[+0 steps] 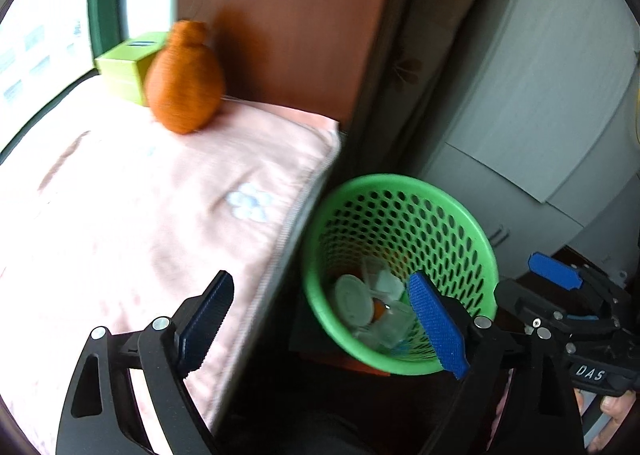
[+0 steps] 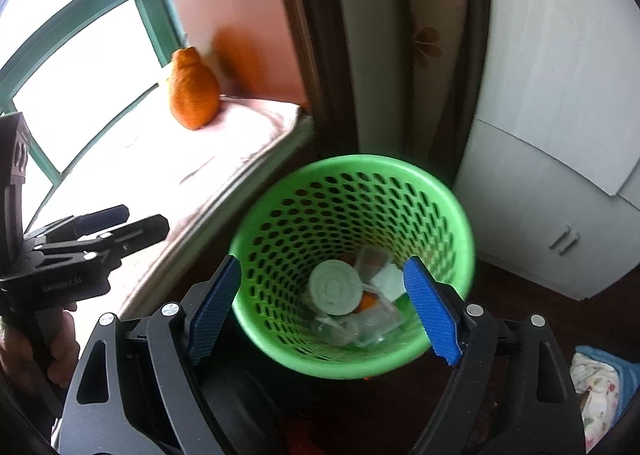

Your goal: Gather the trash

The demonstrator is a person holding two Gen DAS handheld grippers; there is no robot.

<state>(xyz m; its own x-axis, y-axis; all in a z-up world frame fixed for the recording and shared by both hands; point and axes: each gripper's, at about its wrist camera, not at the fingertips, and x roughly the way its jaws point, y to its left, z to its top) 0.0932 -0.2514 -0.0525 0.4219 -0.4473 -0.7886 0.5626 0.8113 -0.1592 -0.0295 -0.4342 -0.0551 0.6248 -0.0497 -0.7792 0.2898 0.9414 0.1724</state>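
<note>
A: Where, the trash?

B: Down in the green basket (image 2: 448, 195), at the bottom: a round pale lid (image 2: 334, 287), clear crumpled plastic (image 2: 372, 325), a scrap of something orange (image 2: 367, 301). Nothing loose showing on the pink bed cover (image 1: 140, 215).

A: And from the claws?

B: Straight ahead of and below the right claw (image 2: 326, 309), mouth of the basket tipped toward it, rim framed between both blue pads (image 2: 434, 319). Off to the right of the left claw (image 1: 320, 323), which sits mostly over the edge of the bed. Right one nearer and better lined up, by the look of it.

A: Grip on either?

B: None. Both spread wide, nothing between the fingers.

A: Materials?

B: Basket of thin moulded plastic, round, tapering downward, walls pierced all over with oval holes, smooth rolled rim. Probably light, likely to tip or slide if nudged. Pads ribbed, rubbery. Bed cover soft, quilted, with a zip along the edge.

A: Anything else about?

B: An orange knitted pouch (image 1: 184, 79), pear-shaped, upright at the head of the bed, touching a lime-green box (image 1: 120, 71). Grey cupboard (image 2: 540, 175) just behind the basket. Whether the pouch counts as trash, hard to say.
</note>
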